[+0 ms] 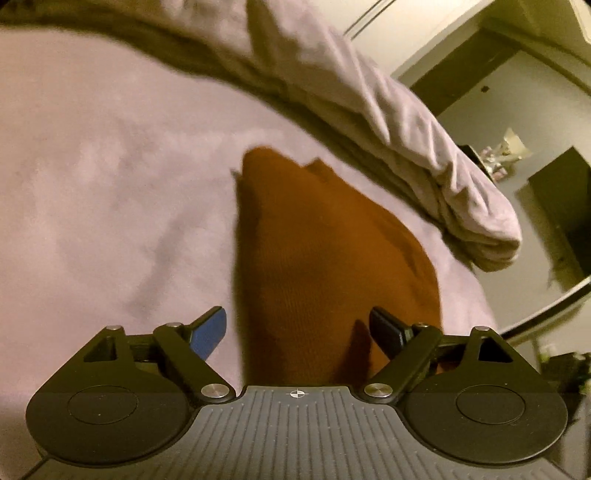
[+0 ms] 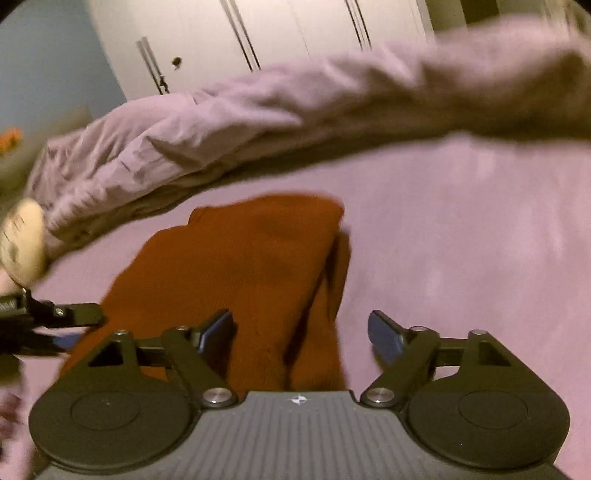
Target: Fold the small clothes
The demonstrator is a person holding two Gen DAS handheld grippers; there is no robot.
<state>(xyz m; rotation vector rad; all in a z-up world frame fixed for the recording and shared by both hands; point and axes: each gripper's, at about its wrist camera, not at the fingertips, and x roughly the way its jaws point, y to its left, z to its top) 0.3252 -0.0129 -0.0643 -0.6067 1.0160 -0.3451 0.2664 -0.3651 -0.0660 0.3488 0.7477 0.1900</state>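
Note:
A rust-brown knitted garment [image 1: 317,251] lies folded on a pale lilac bed sheet [image 1: 110,184]. In the left wrist view my left gripper [image 1: 297,330] stands open just over the garment's near end, its pads wide apart and not pressing the cloth. In the right wrist view the same brown garment [image 2: 240,258] lies with a folded edge along its right side. My right gripper [image 2: 301,332] is open above its near right edge, nothing pinched. The left gripper's finger [image 2: 74,315] shows at the left edge of that view, beside the garment.
A bunched lilac duvet [image 1: 388,122] runs along the far side of the bed [image 2: 221,122]. White wardrobe doors [image 2: 258,33] stand behind it. A dark doorway [image 1: 461,70] and cluttered furniture lie off the bed's right side. A pale object [image 2: 22,240] sits at the left.

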